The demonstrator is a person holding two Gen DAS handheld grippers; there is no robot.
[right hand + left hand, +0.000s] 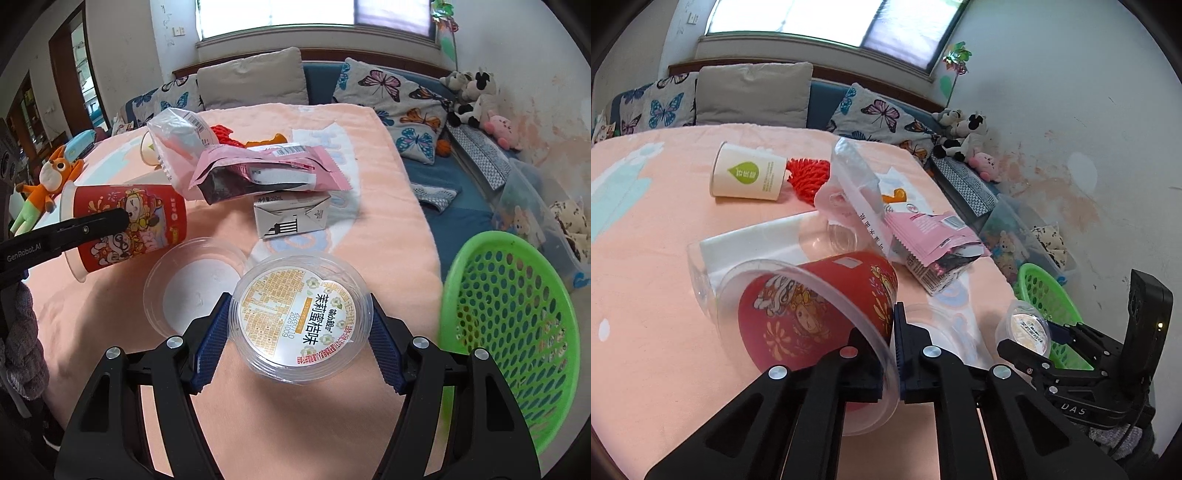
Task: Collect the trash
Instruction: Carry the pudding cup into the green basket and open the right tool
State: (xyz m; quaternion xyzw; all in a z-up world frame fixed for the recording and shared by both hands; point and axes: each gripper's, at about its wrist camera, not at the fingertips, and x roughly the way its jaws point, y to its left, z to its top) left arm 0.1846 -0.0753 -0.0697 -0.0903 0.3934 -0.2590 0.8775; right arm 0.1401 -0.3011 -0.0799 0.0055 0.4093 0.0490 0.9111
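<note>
My left gripper (888, 354) is shut on the rim of a clear plastic cup with a red cartoon sleeve (816, 306), held tilted above the pink blanket; the cup also shows in the right wrist view (129, 225). My right gripper (299, 332) is shut on a small clear jelly cup with a printed lid (299, 321), also seen in the left wrist view (1027, 328). A green mesh basket (517, 325) stands just right of the jelly cup, off the blanket's edge. A clear lid (195, 284) lies on the blanket by my right gripper.
On the blanket (369, 229) lie a pink wrapper (266, 170), a small carton (291, 214), a clear bag (177, 144), a white paper cup (746, 173) and a red fuzzy thing (809, 177). Pillows and plush toys (476, 96) line the back and right.
</note>
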